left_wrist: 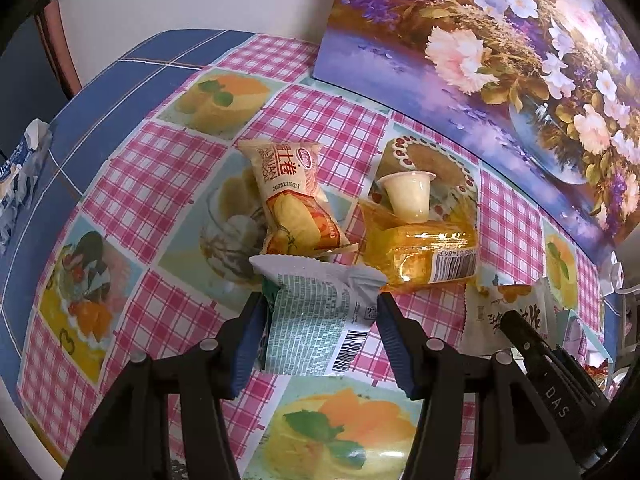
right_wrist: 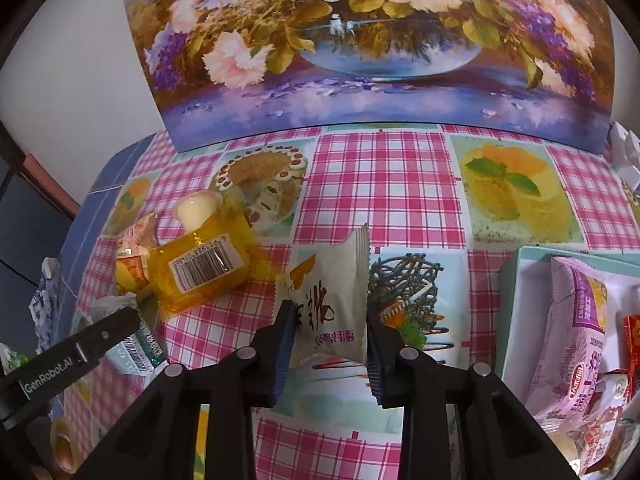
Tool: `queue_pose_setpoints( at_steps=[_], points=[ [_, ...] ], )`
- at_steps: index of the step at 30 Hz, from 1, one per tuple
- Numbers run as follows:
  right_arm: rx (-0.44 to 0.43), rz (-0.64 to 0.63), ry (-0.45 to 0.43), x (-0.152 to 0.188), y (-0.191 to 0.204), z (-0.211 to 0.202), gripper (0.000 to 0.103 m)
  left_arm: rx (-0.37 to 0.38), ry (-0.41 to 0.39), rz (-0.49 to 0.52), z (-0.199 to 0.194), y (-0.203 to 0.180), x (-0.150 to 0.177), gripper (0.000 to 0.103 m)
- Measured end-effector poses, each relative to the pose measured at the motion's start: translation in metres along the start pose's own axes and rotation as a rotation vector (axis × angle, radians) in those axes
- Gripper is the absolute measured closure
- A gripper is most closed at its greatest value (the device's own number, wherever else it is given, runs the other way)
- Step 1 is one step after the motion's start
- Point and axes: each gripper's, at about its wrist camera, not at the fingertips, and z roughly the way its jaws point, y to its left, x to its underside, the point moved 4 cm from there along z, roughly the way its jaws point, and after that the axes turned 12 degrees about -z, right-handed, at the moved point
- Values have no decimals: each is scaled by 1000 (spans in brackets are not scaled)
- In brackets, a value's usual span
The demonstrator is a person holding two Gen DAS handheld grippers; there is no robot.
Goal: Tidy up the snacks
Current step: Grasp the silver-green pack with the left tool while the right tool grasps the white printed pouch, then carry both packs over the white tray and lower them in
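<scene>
My left gripper [left_wrist: 320,304] is shut on a white-and-green snack packet [left_wrist: 320,312], held just above the tablecloth. Beyond it lie an orange-yellow roll packet [left_wrist: 292,196], a clear yellow packet [left_wrist: 424,252] and a small jelly cup [left_wrist: 410,196]. My right gripper [right_wrist: 330,308] is shut on a white pastry packet with dark lettering [right_wrist: 336,300], which also shows in the left wrist view [left_wrist: 504,312]. A pale box [right_wrist: 516,304] at right holds a pink packet [right_wrist: 576,332] and red-wrapped snacks [right_wrist: 630,344].
A flower painting [right_wrist: 360,40] leans against the wall at the table's back. The checked tablecloth [right_wrist: 380,184] covers the table. A blue-white wrapper [left_wrist: 20,176] lies at the far left edge. A tape roll [right_wrist: 64,444] sits at lower left.
</scene>
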Motion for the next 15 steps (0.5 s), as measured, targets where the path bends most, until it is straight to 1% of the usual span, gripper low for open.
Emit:
queue_pose_setpoints(
  at_steps=[4,6,10,12,15],
  points=[
    [-11,18,-2,0,-2,-1,70,11,2,-15,-1,1,-2,45],
    [-36,42,-10,-1,-3,-3,73,18,-1,-19,-3,1,-3,45],
    [-42,50,-32,-4,-5,-11,78,29,-11,-21,-7,0,-4,46],
    [-59,66,-42,-5,-7,-15,81,34,-13,-20,-9,-2,-4,46],
    [-53,68,-47,-6,-8,-21,82,45,-14,-16,-12,-4,-4,46]
  ],
)
